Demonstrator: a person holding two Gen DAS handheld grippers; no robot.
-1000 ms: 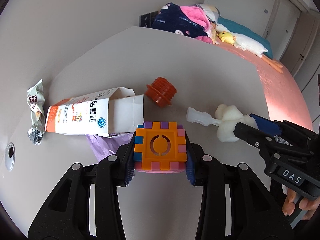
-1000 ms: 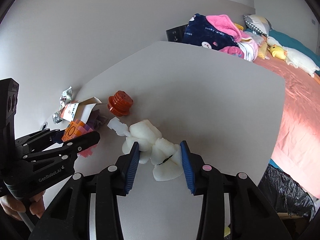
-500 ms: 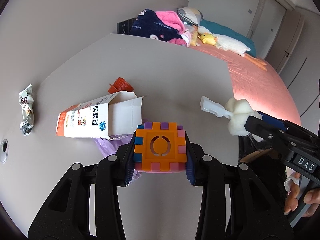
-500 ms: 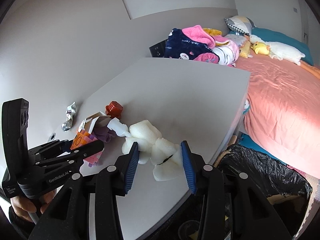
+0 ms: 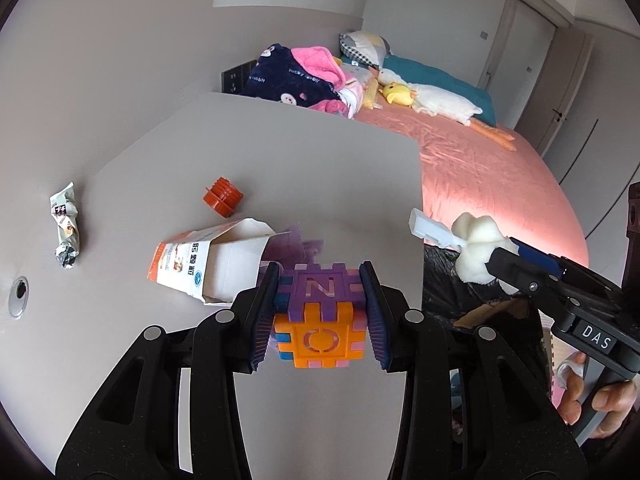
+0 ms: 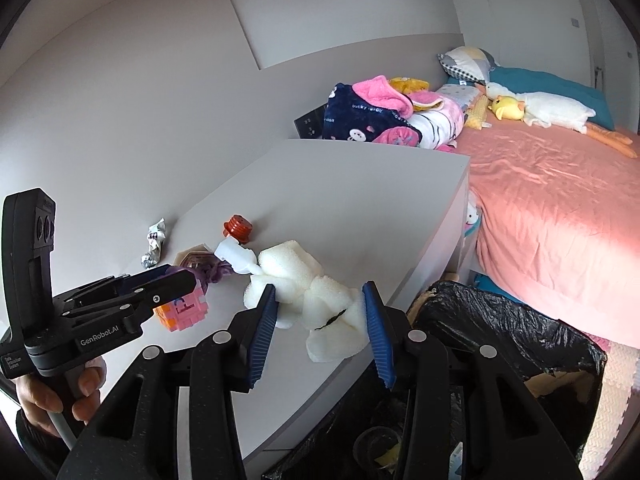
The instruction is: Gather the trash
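My left gripper [image 5: 320,312] is shut on a colourful block cube [image 5: 320,320] and holds it above the grey table [image 5: 300,168]; the cube also shows in the right wrist view [image 6: 182,310]. My right gripper [image 6: 318,320] is shut on a white foam sponge brush [image 6: 304,292], held over the table's edge near the black-lined trash bin [image 6: 500,336]. On the table lie an open milk carton [image 5: 208,264], a red cap [image 5: 223,197], a crumpled wrapper [image 5: 66,228] and a purple bag [image 5: 292,248].
A bed with a pink sheet [image 5: 480,168] stands right of the table, with clothes [image 5: 296,76] and a plush duck [image 5: 432,100] on it. A wall runs along the table's left side. A cable hole [image 5: 18,296] sits in the table at left.
Both grippers have lifted and pulled back towards the table's near right edge with their loads. The cube has tilted, showing its purple top. The trash bin has come into view.
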